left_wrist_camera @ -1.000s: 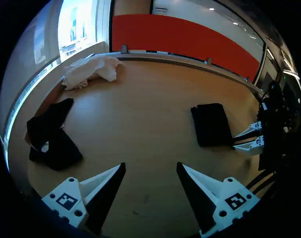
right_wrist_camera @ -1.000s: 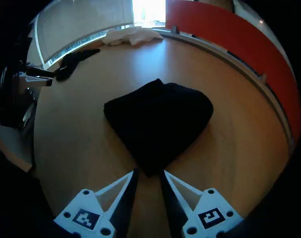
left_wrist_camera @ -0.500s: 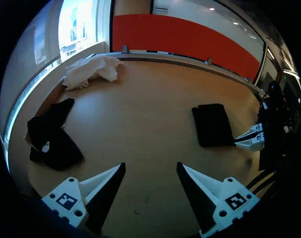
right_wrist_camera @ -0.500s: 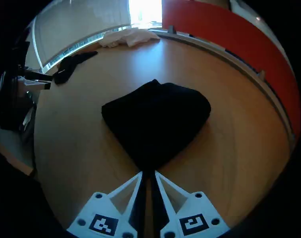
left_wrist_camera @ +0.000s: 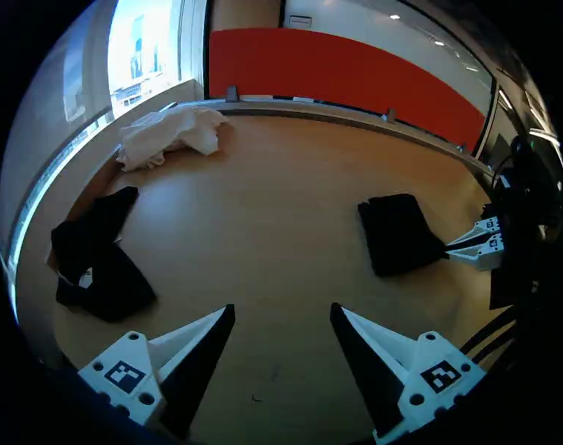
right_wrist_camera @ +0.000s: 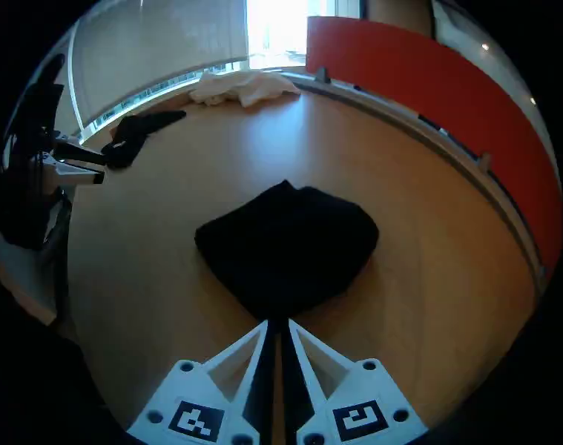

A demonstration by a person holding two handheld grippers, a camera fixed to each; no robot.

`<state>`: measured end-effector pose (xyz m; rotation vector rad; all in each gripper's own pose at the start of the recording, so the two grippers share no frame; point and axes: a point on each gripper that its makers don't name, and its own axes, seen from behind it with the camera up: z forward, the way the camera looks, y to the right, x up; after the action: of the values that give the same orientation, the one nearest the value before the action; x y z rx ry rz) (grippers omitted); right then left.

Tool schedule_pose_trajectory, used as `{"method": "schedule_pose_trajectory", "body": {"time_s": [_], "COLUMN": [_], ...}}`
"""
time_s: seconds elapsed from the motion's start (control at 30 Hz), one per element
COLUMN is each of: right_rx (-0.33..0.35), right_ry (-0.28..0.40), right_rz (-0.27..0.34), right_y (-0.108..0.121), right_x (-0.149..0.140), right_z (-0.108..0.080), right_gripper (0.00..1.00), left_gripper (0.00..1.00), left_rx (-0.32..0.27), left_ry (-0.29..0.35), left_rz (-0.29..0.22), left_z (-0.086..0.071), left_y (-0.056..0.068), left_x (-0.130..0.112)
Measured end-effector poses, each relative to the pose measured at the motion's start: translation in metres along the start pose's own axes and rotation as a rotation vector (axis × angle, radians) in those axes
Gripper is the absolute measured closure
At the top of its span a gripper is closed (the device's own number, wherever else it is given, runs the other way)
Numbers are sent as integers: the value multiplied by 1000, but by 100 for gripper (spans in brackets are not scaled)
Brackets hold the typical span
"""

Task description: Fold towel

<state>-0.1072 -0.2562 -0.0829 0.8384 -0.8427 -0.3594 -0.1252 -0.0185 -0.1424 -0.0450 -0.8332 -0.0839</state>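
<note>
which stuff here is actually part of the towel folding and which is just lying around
In the job: black towel, its near corner pinched by the right gripper; left gripper, open above the table.
Lying about: white cloth heap; crumpled black cloths at the table's edge.

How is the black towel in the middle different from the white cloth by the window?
The black towel is dark and folded flat; the white cloth is pale and crumpled in a heap. The black towel has the right gripper pinching its corner; the white cloth lies untouched. Both rest on the wooden table.
</note>
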Motion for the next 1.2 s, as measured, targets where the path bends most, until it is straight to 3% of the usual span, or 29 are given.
{"method": "schedule_pose_trajectory", "body": {"time_s": [0.67, 0.97, 1.2], "right_rx": [-58, -74, -88], "right_ry": [174, 231, 248], "right_rz": [-96, -101, -90], "right_y": [24, 35, 46], "right_x": [109, 139, 144], "right_z": [-45, -69, -82], "right_gripper": [96, 96, 96], "left_gripper": [5, 5, 4], "left_rx": [-14, -17, -24], "left_ry": [39, 47, 52], "left_rz": [15, 19, 31], "left_z": [-5, -6, -6], "left_y": [10, 14, 20], "left_x": [21, 27, 32]}}
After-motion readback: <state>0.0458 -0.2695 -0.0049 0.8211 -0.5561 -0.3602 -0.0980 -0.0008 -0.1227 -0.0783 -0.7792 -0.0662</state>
